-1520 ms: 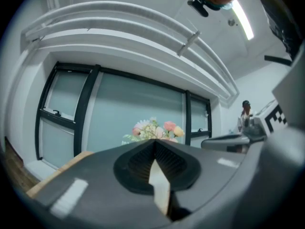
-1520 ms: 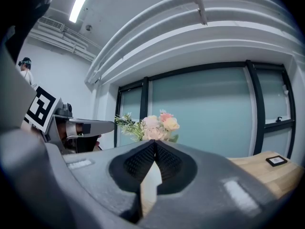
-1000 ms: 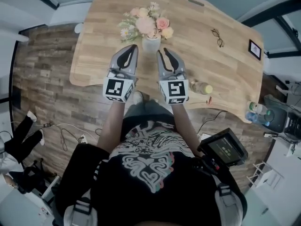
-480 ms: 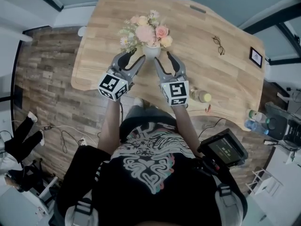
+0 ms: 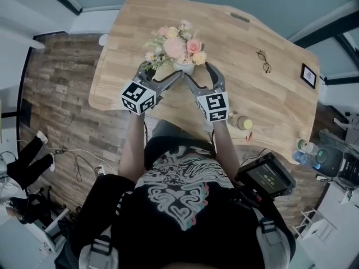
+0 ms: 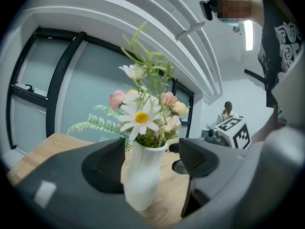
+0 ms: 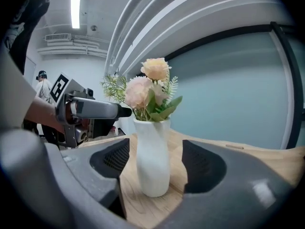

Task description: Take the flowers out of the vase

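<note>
Pale wooden surface (image 5: 247, 66) carries a white vase (image 5: 184, 68) with the flowers (image 5: 175, 45) still in it. Left tool (image 5: 162, 76) and right tool (image 5: 199, 75) have both just been opening wide; the vase stands between each one's jaws, clear of the pads.

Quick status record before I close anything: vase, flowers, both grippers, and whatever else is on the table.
vase: white, upright on the wooden table
flowers: all in the vase, no stem gripped
left gripper: jaws have just been opening, now wide; vase between them, not squeezed
right gripper: jaws have just been opening, now wide; vase between them, gap on each side
also on table: glasses, bottle
</note>
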Demonstrator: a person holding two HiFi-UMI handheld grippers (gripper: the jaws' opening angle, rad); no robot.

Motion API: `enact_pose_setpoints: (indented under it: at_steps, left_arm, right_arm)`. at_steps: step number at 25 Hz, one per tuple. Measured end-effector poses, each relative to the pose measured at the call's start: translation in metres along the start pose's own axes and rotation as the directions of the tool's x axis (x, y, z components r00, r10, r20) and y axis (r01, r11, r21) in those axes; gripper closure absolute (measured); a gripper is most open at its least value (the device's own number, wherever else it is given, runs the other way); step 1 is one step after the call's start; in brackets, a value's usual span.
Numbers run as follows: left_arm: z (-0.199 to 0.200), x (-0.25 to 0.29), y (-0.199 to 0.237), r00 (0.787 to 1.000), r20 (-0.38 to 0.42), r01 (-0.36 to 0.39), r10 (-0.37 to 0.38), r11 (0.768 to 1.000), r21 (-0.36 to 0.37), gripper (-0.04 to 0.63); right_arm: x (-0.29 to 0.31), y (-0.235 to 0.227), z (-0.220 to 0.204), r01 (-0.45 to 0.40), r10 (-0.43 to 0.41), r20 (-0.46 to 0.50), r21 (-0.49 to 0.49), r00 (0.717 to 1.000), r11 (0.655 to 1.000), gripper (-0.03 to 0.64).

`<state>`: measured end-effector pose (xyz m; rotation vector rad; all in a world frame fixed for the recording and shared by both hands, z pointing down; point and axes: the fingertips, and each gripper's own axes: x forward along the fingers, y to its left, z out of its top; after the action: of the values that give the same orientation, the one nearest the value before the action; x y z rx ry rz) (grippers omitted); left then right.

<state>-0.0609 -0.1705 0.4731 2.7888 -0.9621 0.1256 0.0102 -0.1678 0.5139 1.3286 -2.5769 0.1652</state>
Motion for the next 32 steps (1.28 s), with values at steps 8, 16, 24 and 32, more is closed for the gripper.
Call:
enact_pose_setpoints:
  at_steps: [8, 16, 24, 32]
  left_arm:
    - [-0.004, 0.014, 0.007, 0.999, -0.046, 0.027, -0.026, 1.000, 0.016, 0.245]
    - [-0.005, 0.024, 0.012, 0.997, -0.041, 0.066, -0.065, 0.997, 0.027, 0.245]
    - [-0.006, 0.030, 0.017, 0.994, -0.046, 0.097, -0.094, 0.994, 0.052, 0.245]
    - [-0.008, 0.036, 0.019, 0.996, -0.038, 0.088, -0.086, 0.996, 0.036, 0.245]
  right_arm:
    - [0.029, 0.001, -0.009, -0.075, 0.075, -0.029, -0.020, 0.997, 0.997, 0.255]
    - [0.041, 0.003, -0.004, -0.115, 0.115, -0.007, -0.058, 0.993, 0.992, 0.255]
    - [0.055, 0.009, -0.002, -0.166, 0.168, 0.025, -0.085, 0.985, 0.983, 0.256]
    - [0.060, 0.012, 0.006, -0.209, 0.217, 0.061, -0.112, 0.974, 0.971, 0.329]
